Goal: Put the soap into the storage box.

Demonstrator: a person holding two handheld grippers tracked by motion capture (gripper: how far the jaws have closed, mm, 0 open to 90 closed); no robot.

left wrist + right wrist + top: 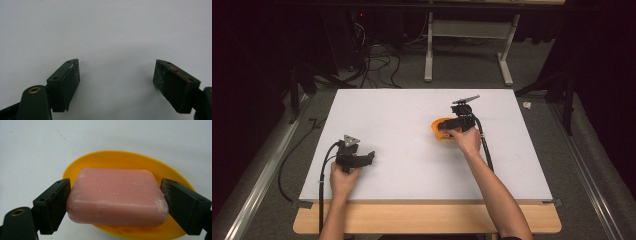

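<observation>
A pink bar of soap (117, 192) sits between the jaws of my right gripper (115, 200), which touch it on both sides. It lies on or just above a yellow-orange oval dish (112, 158); I cannot tell whether it rests on the dish. In the high view the dish (436, 125) is right of the table's middle, with the right gripper (443, 128) over it, pointing left. My left gripper (368, 158) stands near the front left of the table. Its jaws are wide apart (116, 77) with only bare white table between them.
The white tabletop (402, 140) lies on a wooden board (427, 220). Cables trail from both grippers off the front edge. Behind the table stand a white frame (467, 50) and loose cables on the grey floor.
</observation>
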